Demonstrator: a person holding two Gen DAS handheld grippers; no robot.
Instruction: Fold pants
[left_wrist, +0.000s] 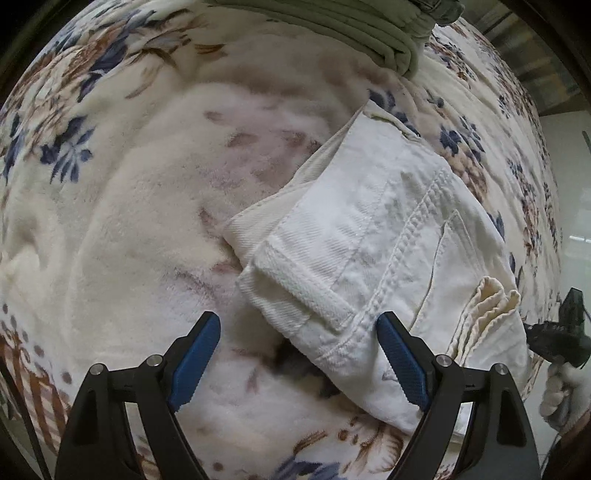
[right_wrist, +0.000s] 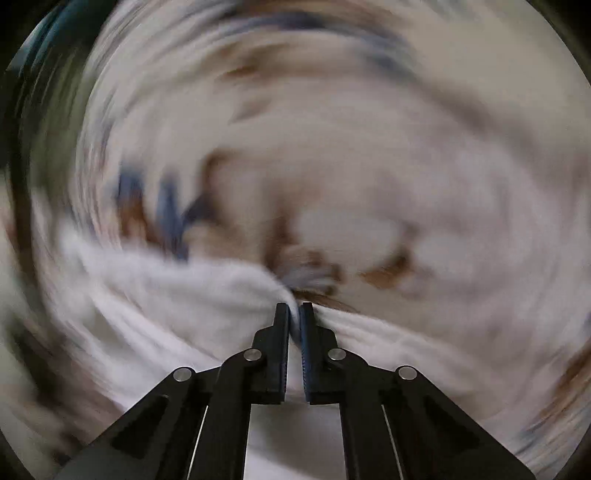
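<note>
White pants (left_wrist: 391, 236) lie folded on a floral blanket (left_wrist: 147, 206), their waistband and a back pocket facing up. My left gripper (left_wrist: 297, 326) hangs open just above the waistband corner, one blue pad on each side of it, touching nothing. In the right wrist view everything is smeared by motion. There my right gripper (right_wrist: 294, 312) is shut on a bunched fold of the white pants (right_wrist: 177, 295), which spread to both sides of the jaws. In the left wrist view the right gripper's black body shows at the far right edge, held by a gloved hand (left_wrist: 561, 391).
A folded grey-green garment (left_wrist: 354, 29) lies at the blanket's far edge. The bed's right edge drops to a pale floor (left_wrist: 569, 206). A dark frame borders the left wrist view at top right.
</note>
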